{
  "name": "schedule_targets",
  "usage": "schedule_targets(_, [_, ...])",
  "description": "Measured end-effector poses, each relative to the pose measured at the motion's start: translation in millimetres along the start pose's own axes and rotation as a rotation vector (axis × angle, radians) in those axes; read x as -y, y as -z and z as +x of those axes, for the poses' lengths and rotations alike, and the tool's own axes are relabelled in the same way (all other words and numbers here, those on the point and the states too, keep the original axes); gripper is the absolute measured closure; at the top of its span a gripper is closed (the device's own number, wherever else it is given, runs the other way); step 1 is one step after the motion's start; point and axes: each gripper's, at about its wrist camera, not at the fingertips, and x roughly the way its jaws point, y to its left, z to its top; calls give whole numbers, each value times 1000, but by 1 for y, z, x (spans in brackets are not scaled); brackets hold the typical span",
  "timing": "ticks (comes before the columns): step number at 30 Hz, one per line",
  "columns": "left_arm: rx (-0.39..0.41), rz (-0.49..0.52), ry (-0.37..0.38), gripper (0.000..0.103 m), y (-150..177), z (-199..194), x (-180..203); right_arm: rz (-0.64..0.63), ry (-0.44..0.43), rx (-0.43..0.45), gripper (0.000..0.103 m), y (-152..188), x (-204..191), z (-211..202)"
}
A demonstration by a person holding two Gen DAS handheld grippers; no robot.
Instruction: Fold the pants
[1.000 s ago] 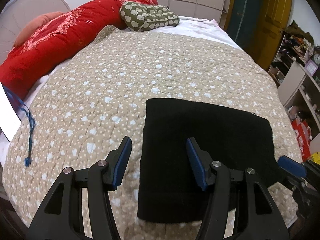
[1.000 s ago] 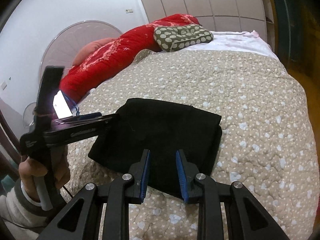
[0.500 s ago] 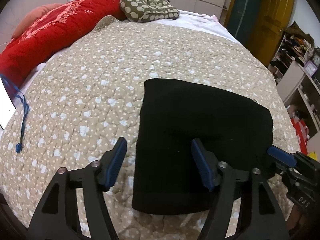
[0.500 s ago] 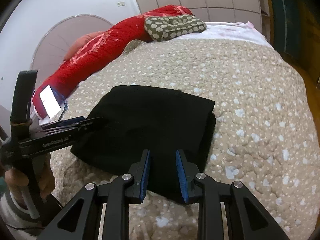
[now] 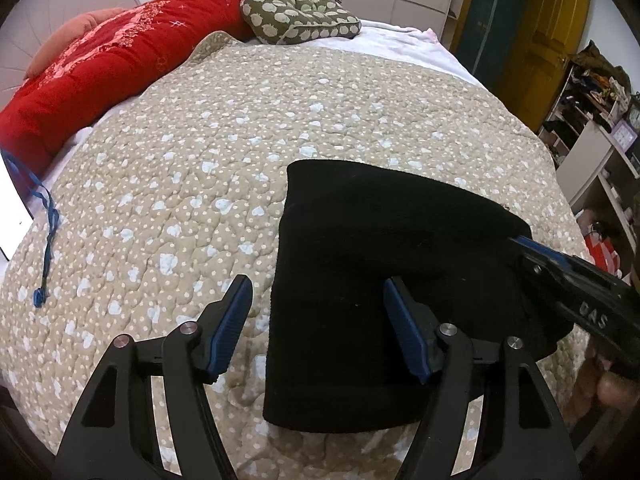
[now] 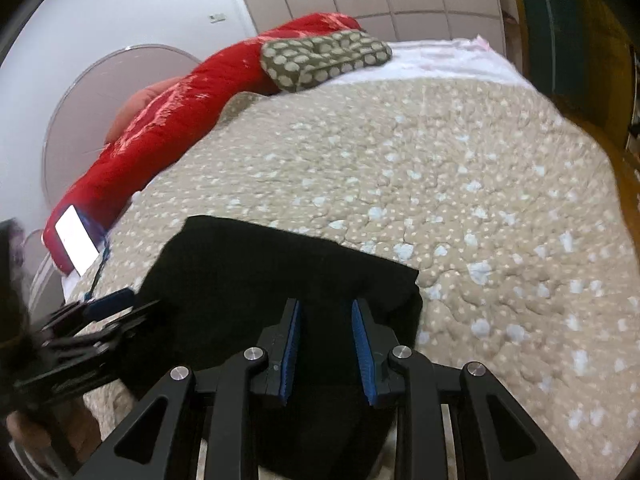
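Black pants (image 5: 380, 260) lie folded into a thick rectangle on the beige dotted bedspread (image 5: 180, 180), near its front right. My left gripper (image 5: 316, 292) is open wide and straddles the pants' left edge from above, one finger over the spread and one over the cloth. In the right wrist view the pants (image 6: 280, 272) fill the lower middle. My right gripper (image 6: 326, 308) hovers over their near right part, its jaws a narrow gap apart and nothing pinched. Each gripper shows in the other's view: the right gripper (image 5: 560, 272) and the left gripper (image 6: 108, 304).
A red quilt (image 5: 100, 72) and a green spotted pillow (image 5: 296, 16) lie along the far left and head of the bed. A lit phone (image 6: 76, 240) with a blue cord (image 5: 46, 216) sits at the left edge. Cluttered shelves (image 5: 592, 120) stand right of the bed.
My left gripper's jaws have spread wider. My right gripper has moved forward and down from the near edge to over the pants.
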Motion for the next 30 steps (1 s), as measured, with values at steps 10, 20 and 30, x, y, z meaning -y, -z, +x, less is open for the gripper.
schedule_targets(10, [-1, -1, 5, 35, -1, 3, -1, -54, -43, 13, 77, 22, -16, -44])
schedule_targets(20, [-13, -21, 45, 35, -1, -4, -4, -21, -78, 27, 66, 39, -10, -52])
schedule_targets(30, [21, -119, 182, 33, -7, -19, -31, 163, -111, 56, 41, 34, 26, -46])
